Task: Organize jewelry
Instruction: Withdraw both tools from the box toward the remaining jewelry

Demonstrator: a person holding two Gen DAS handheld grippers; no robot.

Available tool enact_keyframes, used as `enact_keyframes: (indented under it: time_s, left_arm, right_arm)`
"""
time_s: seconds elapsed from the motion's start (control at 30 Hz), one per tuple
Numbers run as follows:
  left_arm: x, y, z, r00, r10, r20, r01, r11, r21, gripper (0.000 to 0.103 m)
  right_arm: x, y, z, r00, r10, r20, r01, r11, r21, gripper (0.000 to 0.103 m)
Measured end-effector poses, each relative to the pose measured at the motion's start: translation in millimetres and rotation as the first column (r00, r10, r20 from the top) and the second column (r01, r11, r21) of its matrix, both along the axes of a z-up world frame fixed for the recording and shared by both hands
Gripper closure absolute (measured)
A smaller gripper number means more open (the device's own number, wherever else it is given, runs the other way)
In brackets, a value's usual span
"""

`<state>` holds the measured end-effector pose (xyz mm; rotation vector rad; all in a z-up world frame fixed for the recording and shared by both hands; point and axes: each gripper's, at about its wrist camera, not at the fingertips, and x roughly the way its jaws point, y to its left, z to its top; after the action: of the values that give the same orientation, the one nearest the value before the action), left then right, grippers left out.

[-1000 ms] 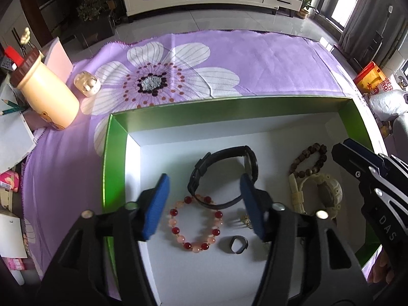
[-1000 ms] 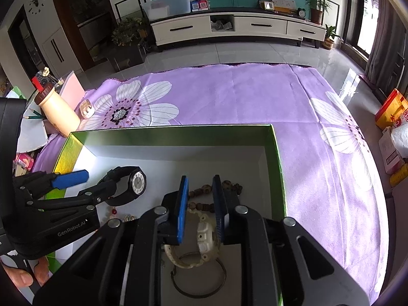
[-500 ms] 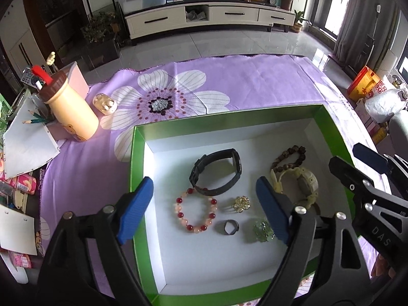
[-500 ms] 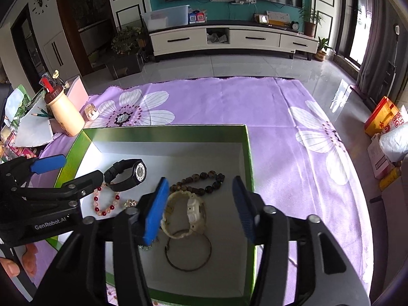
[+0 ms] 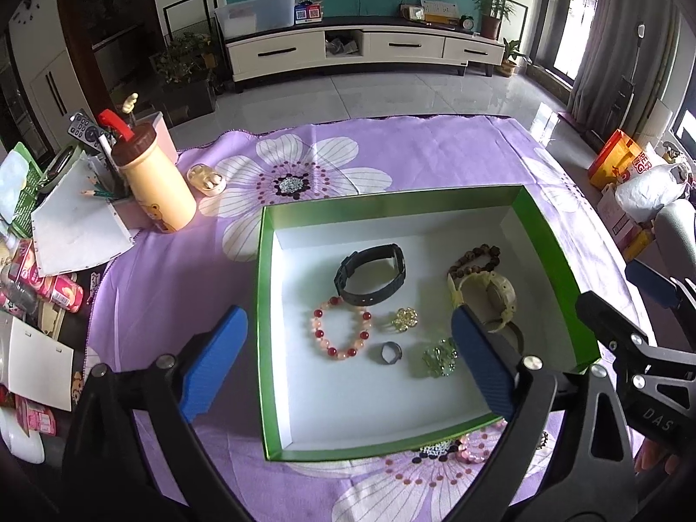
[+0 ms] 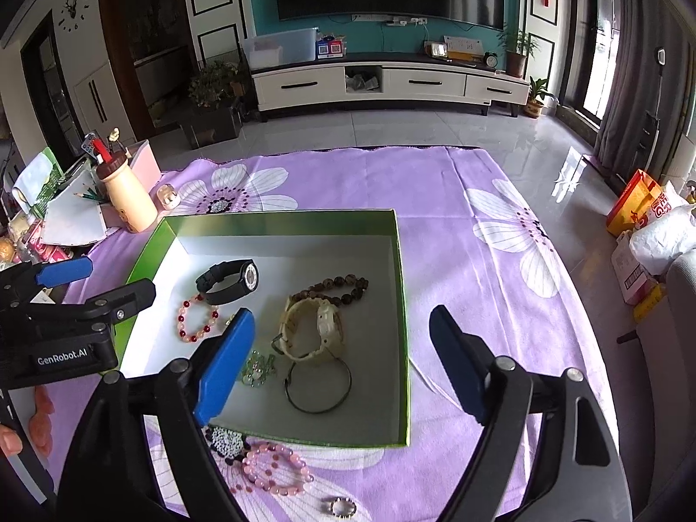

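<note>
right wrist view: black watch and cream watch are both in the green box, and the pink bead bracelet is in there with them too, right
Not quite. The black watch and cream watch do lie in the green box, but the pink bead bracelet lies outside it, on the purple cloth just in front of the box's near wall. The right wrist view shows this.

Glossy green cardboard box (image 5: 549,235), matt purple cloth (image 5: 435,161), dark wooden beads (image 6: 343,289)

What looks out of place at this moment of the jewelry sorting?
A pink bead bracelet and a small ring lie on the purple cloth outside the green box's near wall, while the other jewelry is inside. Nothing looks damaged.
</note>
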<state>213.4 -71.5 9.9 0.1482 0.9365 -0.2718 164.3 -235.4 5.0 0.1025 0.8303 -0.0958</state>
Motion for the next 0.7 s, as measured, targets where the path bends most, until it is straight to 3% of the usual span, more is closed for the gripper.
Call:
enact_keyframes:
  time_s: [0.7]
  left_arm:
    - [-69.3,14.2,26.3,0.993,0.000,0.116,0.001,1.000,-0.007,0.002]
  right_arm:
    - [-75.1,6.7,16.3,0.998,0.024,0.061,-0.025,1.000,0.016,0.016]
